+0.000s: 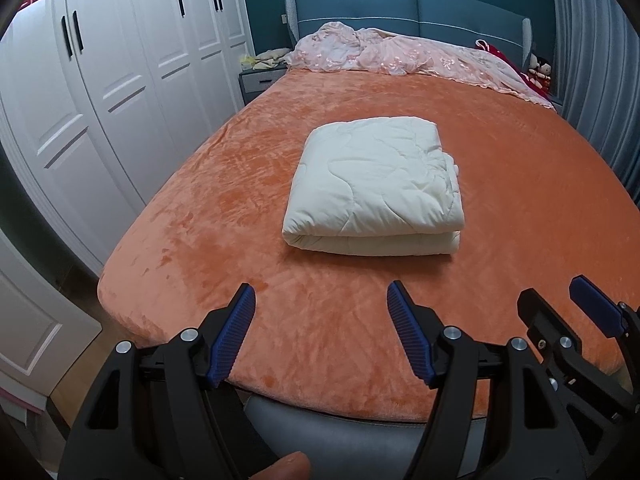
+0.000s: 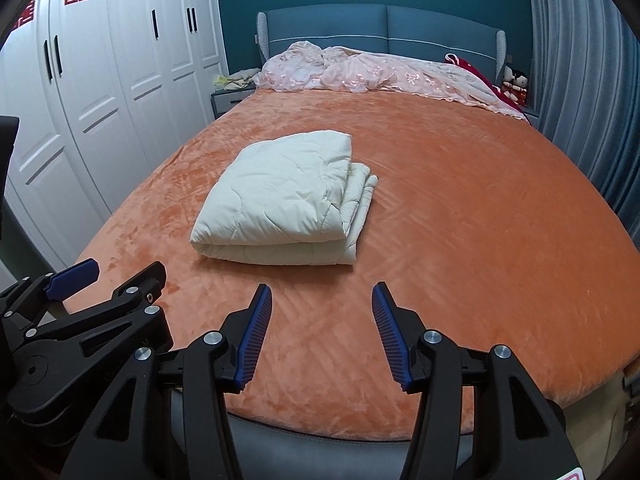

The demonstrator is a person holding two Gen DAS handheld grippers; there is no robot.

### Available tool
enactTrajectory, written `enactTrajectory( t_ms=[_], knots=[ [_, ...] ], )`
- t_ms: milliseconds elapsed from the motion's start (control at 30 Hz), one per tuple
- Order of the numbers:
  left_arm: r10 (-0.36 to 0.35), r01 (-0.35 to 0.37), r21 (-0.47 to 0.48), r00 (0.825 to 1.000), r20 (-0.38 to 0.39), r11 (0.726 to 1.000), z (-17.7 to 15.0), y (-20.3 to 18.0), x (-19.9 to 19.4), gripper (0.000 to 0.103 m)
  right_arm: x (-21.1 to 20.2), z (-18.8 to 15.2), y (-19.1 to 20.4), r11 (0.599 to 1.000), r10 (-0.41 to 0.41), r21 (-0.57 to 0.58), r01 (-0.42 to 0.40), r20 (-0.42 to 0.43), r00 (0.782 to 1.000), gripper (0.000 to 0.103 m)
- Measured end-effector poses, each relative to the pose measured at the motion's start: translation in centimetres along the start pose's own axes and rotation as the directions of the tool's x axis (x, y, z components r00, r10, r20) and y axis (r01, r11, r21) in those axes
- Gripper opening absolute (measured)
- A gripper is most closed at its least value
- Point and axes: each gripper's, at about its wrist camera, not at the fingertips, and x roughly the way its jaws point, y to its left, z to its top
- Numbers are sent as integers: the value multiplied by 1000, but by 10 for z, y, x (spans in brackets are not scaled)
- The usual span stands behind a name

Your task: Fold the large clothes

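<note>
Left claw point(image 1: 320, 294) gaping, holding nothing; right claw point(image 2: 322, 296) gaping too, also bare. Folded white quilt point(image 1: 374, 186) ahead, well apart. Orange bed cover point(image 1: 208, 216) edge right under claws, loads of room.

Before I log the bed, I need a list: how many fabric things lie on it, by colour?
White folded quilt: 1
Pink lacy cover: 1
Orange plush blanket: 1
Red fabric, mostly hidden: 1
Total: 4
</note>
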Motion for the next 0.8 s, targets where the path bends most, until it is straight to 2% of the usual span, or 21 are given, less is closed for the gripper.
enactTrajectory(
  t_ms=[800],
  knots=[
    [-21,21,-36,1000,7,999,-10,9,-3,66,-5,-5,3,1000,-18,-4,18,7,1000,52]
  ],
)
